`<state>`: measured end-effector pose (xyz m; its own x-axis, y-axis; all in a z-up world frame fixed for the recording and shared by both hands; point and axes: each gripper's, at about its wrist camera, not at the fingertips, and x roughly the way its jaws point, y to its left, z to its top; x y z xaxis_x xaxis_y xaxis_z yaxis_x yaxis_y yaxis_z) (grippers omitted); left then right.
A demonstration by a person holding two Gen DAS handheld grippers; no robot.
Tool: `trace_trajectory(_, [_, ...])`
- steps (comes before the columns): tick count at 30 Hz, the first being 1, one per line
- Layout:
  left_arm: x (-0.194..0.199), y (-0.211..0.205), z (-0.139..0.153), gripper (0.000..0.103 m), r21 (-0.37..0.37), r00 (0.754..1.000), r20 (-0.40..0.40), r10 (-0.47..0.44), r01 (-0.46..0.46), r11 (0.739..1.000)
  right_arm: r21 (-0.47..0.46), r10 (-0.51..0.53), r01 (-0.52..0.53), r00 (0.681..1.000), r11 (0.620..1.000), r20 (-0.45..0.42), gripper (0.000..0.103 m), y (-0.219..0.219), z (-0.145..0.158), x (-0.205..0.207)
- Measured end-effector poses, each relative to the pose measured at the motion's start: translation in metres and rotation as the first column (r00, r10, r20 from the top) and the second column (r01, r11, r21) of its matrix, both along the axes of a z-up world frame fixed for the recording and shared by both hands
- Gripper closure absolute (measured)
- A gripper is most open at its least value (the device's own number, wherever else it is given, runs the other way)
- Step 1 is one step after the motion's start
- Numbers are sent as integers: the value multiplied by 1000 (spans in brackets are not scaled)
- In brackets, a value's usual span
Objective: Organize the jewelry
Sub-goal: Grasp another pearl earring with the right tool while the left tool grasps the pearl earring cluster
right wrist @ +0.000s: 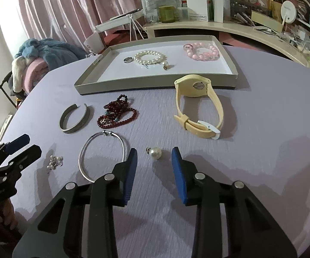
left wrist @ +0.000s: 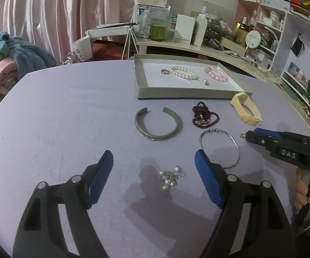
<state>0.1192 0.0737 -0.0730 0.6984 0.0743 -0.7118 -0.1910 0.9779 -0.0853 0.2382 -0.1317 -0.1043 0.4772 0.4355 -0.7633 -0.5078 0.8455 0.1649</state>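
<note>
A shallow grey tray with a white floor serves as the landmark, lying on a lilac surface. Inside the tray lie a white pearl bracelet, a small metal ring just left of it, a pink bead bracelet toward the right wall, and a small gold-toned charm near the front wall. Outside the tray, in front of its near wall, a cream wristwatch stands on its strap close to the right end of that wall; a dark red bead strand lies heaped below the wall's middle, with an open silver cuff to its left. Further from the tray lie a thin wire bangle, a single pearl earring and a small cluster of pearl and chain pieces. The right gripper hovers with its jaws apart on either side of the pearl earring, the blue pads not touching it. The left gripper is poised over the pearl cluster with its jaws wide apart, nothing between the pads; the right pad overlaps the wire bangle's rim in the left wrist view. Fingers of a hand grasp the right gripper's handle.
</note>
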Motion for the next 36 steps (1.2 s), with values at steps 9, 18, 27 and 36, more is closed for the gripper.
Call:
trace_trajectory(9, [2,-7,-3,25,9,999,-6,-32,32,999,-31,13,-13,1000,999,3,76,6,-5,1])
trace_trajectory(18, [2,-7,-8,25,-3,999,-18,-37,37,999,-105,28,-22,998,994,53,87,14,-7,-1])
trace_trajectory(27, [7,-8,-18,28,-21,997,-51,-53,52,998,-18,-4,5,999,1000,45,87,3,7,-1])
trace_trajectory(36, [19,-15,-28,53,13,992,-103,-66,68,998,10,-25,25,1000,1000,16,87,2,7,3])
